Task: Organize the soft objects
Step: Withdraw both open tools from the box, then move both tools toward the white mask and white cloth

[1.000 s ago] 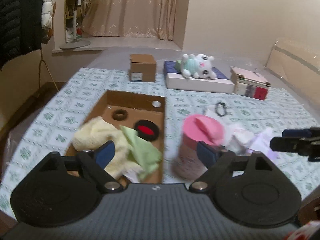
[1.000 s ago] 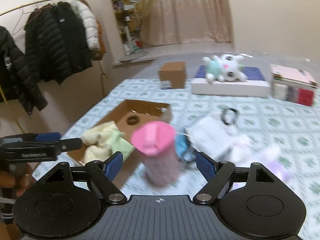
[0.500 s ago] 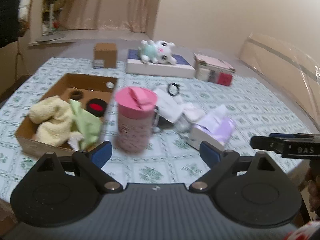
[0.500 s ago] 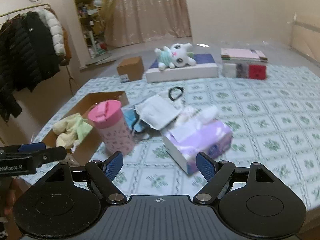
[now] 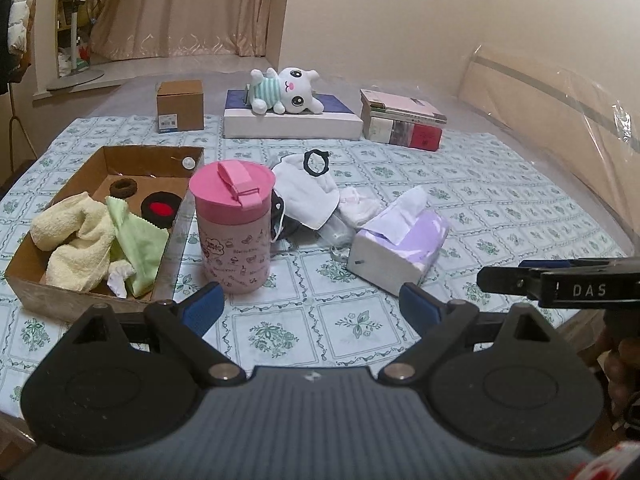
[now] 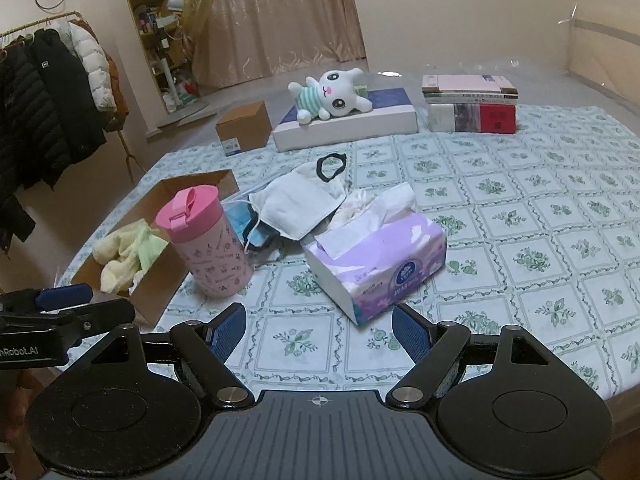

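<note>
Soft objects lie in two groups on a green-patterned tablecloth [image 5: 280, 332]. Some are already in the open cardboard tray [image 5: 28, 280] at the left: a pale yellow towel [image 5: 76, 240], a light green cloth [image 5: 138, 240], a brown hair tie [image 5: 123, 189] and a black-and-red round pad [image 5: 160, 210]. Others sit loose in the middle: a white face mask [image 5: 310, 194], a blue mask [image 6: 250, 226] partly under it, a black hair band [image 5: 316, 162], and a white plush toy [image 5: 286, 90] lying on a flat white-and-blue box [image 5: 292, 124] at the far side.

Readable writing is scarce. The right gripper's side bar reads "DAS" in the left wrist view, and the left gripper's bar shows "nRobot.AI" in the right wrist view. The purple tissue box [image 6: 380, 264] carries a round blue logo whose characters are too small to read; a sheet stands out of its slot. The pink lidded cup [image 5: 234, 232] bears small printed doodles and words I cannot make out. It stands just beside the tray. A small closed brown carton [image 5: 180, 106] has a white label.

Compared with a second ago, both views have swung from the tray and cup toward the middle of the cloth, and the blur has cleared.

The left gripper [image 5: 310, 306] is spread wide and empty; the right gripper [image 6: 320, 326] is likewise released, nothing between its blue pads.
</note>
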